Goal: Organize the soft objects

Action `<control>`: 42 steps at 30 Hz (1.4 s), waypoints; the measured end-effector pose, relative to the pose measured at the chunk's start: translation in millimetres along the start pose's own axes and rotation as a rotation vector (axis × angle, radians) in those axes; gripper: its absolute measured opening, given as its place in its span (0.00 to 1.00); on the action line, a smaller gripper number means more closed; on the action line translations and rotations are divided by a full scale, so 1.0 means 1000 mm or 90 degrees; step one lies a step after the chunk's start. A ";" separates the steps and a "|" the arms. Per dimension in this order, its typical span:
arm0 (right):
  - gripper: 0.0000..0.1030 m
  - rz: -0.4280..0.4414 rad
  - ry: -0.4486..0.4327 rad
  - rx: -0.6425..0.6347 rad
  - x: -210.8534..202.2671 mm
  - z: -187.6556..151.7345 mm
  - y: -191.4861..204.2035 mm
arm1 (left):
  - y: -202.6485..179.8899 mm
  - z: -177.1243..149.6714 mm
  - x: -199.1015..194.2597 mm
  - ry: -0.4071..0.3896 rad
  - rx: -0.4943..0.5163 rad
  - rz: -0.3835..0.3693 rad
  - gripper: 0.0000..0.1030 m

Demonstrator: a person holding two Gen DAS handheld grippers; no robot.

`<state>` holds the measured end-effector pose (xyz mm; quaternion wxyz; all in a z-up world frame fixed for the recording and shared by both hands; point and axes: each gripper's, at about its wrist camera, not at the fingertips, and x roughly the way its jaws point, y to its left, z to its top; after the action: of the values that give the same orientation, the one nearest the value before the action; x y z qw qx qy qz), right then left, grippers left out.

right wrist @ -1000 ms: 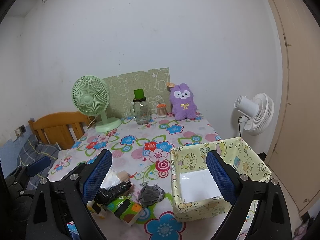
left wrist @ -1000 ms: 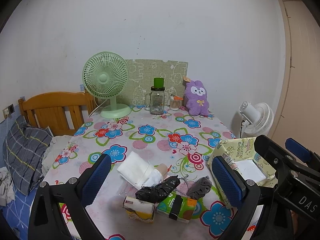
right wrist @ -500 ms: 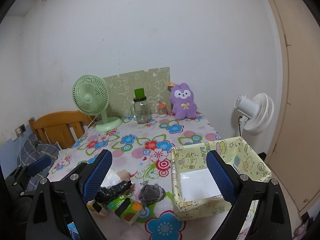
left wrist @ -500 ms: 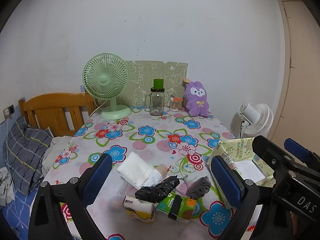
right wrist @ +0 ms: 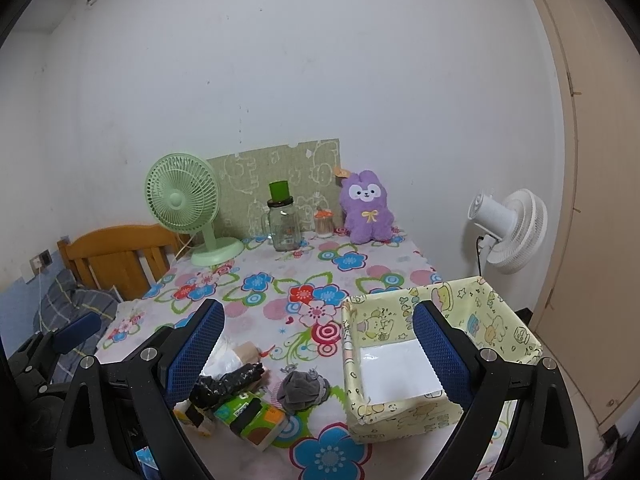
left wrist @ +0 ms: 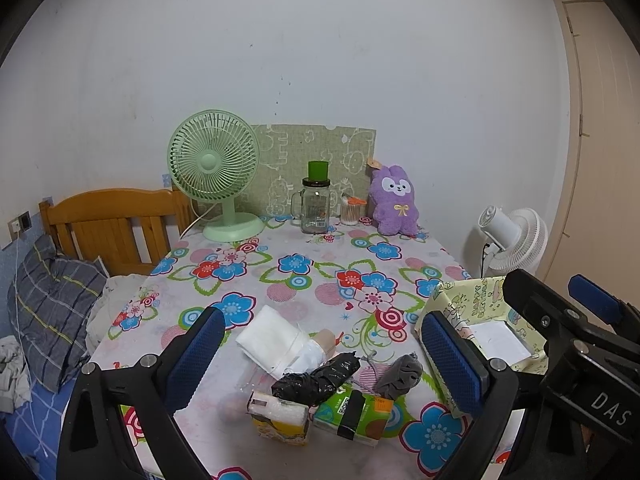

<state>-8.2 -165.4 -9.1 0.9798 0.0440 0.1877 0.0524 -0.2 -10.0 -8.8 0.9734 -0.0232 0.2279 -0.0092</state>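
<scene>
A small pile lies at the table's near edge: a white folded cloth in clear plastic (left wrist: 269, 337), a black crumpled bag (left wrist: 316, 378) (right wrist: 224, 385), a grey pouch (left wrist: 400, 372) (right wrist: 303, 390), a yellow tissue pack (left wrist: 279, 416) and a green tissue pack (left wrist: 354, 412) (right wrist: 250, 416). An empty yellow cartoon-print box (right wrist: 432, 348) (left wrist: 486, 314) stands to their right. My left gripper (left wrist: 320, 360) is open and empty above the pile. My right gripper (right wrist: 318, 354) is open and empty, between the pile and the box. A purple plush bunny (left wrist: 393, 200) (right wrist: 366, 208) sits at the back.
A green desk fan (left wrist: 216, 172), a glass jar with a green lid (left wrist: 316, 204), a small toothpick jar (left wrist: 350, 212) and a green board stand at the table's back. A white floor fan (right wrist: 508, 230) is at the right, a wooden headboard (left wrist: 112, 220) at the left.
Both views have shifted very slightly; the objects on the table have not moved and both grippers stay open.
</scene>
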 end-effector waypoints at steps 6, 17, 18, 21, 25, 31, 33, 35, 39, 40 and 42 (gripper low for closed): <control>0.94 -0.001 0.001 -0.004 -0.001 0.000 0.002 | 0.000 0.000 -0.001 0.000 0.001 -0.002 0.96; 0.94 0.003 0.008 -0.006 0.000 -0.003 0.004 | 0.001 -0.005 -0.004 -0.001 0.006 -0.004 0.94; 0.94 0.007 0.009 -0.006 0.001 -0.004 0.005 | 0.000 -0.006 -0.003 -0.001 0.007 -0.004 0.93; 0.94 0.014 0.011 -0.009 0.002 -0.006 0.008 | 0.000 -0.008 -0.003 0.000 0.012 -0.005 0.93; 0.94 0.022 0.013 -0.006 0.005 -0.009 0.012 | 0.000 -0.012 -0.001 -0.001 0.015 -0.007 0.92; 0.94 0.031 0.026 0.000 0.010 -0.015 0.015 | 0.001 -0.019 0.007 0.011 0.010 -0.016 0.90; 0.94 0.031 0.028 -0.001 0.012 -0.019 0.017 | 0.002 -0.022 0.010 0.017 0.011 -0.015 0.90; 0.94 0.033 0.033 0.002 0.014 -0.023 0.017 | 0.002 -0.027 0.013 0.023 0.017 -0.011 0.89; 0.94 0.035 0.046 0.012 0.020 -0.034 0.019 | 0.004 -0.037 0.017 0.032 0.021 -0.012 0.88; 0.94 0.034 0.048 0.012 0.021 -0.036 0.019 | 0.005 -0.040 0.019 0.034 0.021 -0.012 0.88; 0.94 0.028 0.049 0.007 0.023 -0.042 0.021 | 0.007 -0.044 0.022 0.036 0.020 -0.011 0.88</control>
<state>-3.8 -139.1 -53.9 0.9703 0.0512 0.2242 0.0746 -0.4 -5.8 -58.5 0.9667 -0.0097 0.2546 -0.0222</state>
